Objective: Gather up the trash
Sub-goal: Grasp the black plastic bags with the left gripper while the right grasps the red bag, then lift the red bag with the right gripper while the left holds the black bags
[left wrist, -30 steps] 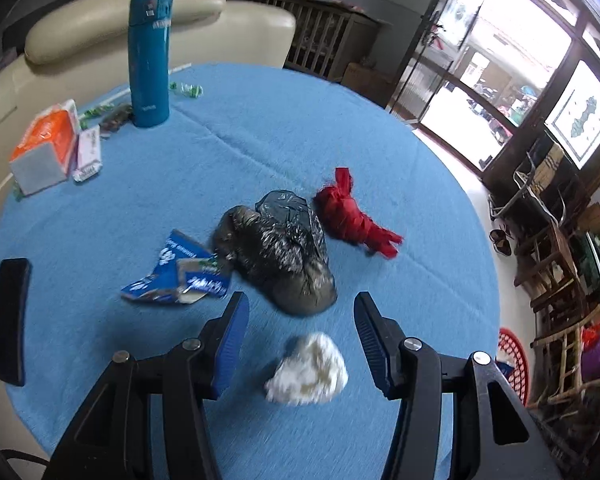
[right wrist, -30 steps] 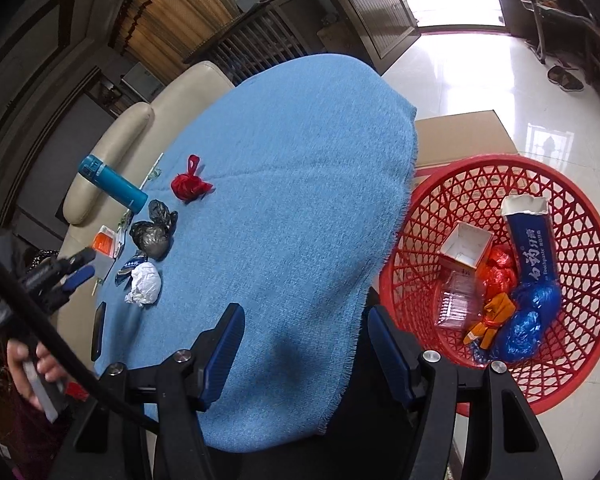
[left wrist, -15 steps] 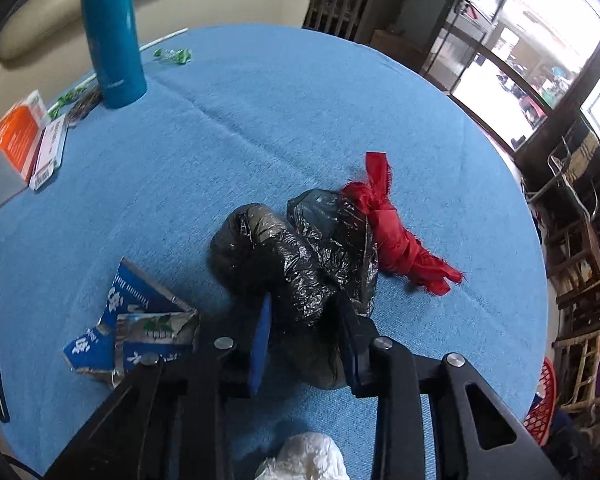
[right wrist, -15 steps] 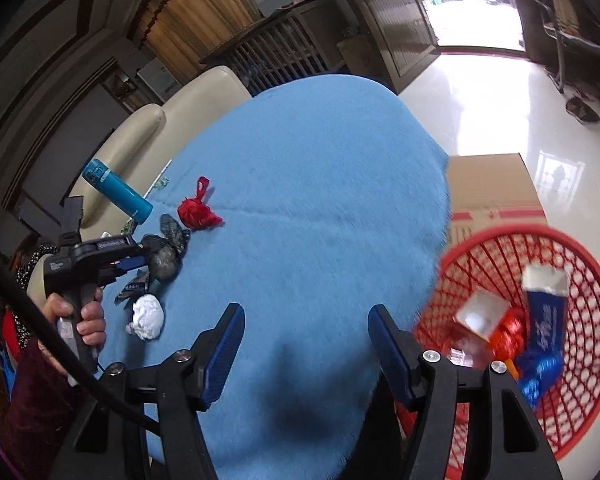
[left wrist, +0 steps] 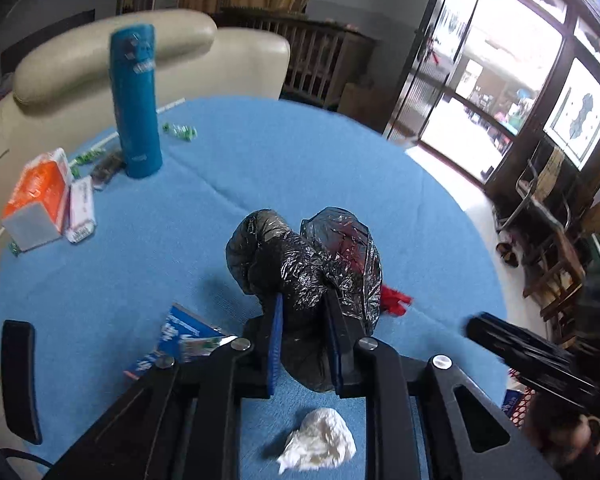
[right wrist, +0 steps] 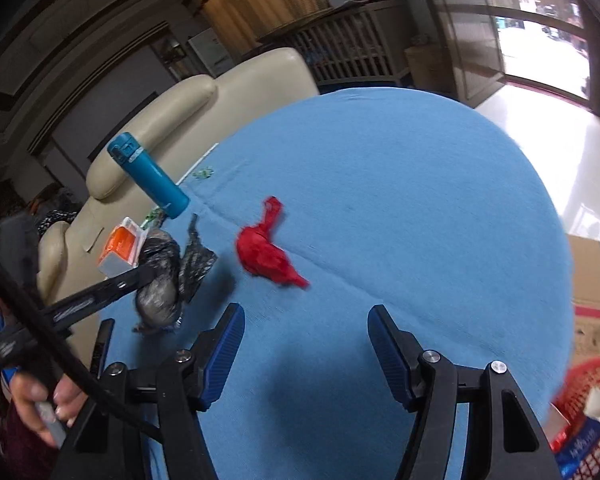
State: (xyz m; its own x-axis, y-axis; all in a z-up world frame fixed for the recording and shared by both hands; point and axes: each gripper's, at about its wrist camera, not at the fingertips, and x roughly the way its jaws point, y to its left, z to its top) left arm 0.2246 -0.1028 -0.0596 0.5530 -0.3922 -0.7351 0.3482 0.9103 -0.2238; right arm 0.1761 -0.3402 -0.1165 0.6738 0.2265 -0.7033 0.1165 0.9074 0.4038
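My left gripper (left wrist: 304,304) is shut on a crumpled black plastic bag (left wrist: 300,256) and holds it lifted just above the blue tablecloth (left wrist: 300,160); the bag also shows in the right wrist view (right wrist: 168,276). A red plastic scrap (right wrist: 266,250) lies mid-table, mostly hidden behind the bag in the left wrist view (left wrist: 394,300). A white crumpled tissue (left wrist: 320,446) and a blue wrapper (left wrist: 180,340) lie near the left gripper. My right gripper (right wrist: 306,332) is open and empty above the table, short of the red scrap.
A teal flask (left wrist: 136,100), an orange-white tissue pack (left wrist: 40,200), a small white packet (left wrist: 80,210) and green candy wrappers (left wrist: 180,131) sit at the far left. A black phone (left wrist: 18,376) lies at the near-left edge. A red trash basket (right wrist: 588,412) stands on the floor right.
My left gripper closed on the black bag and has lifted it off the table. My right gripper swung from over the basket to over the table, towards the red scrap.
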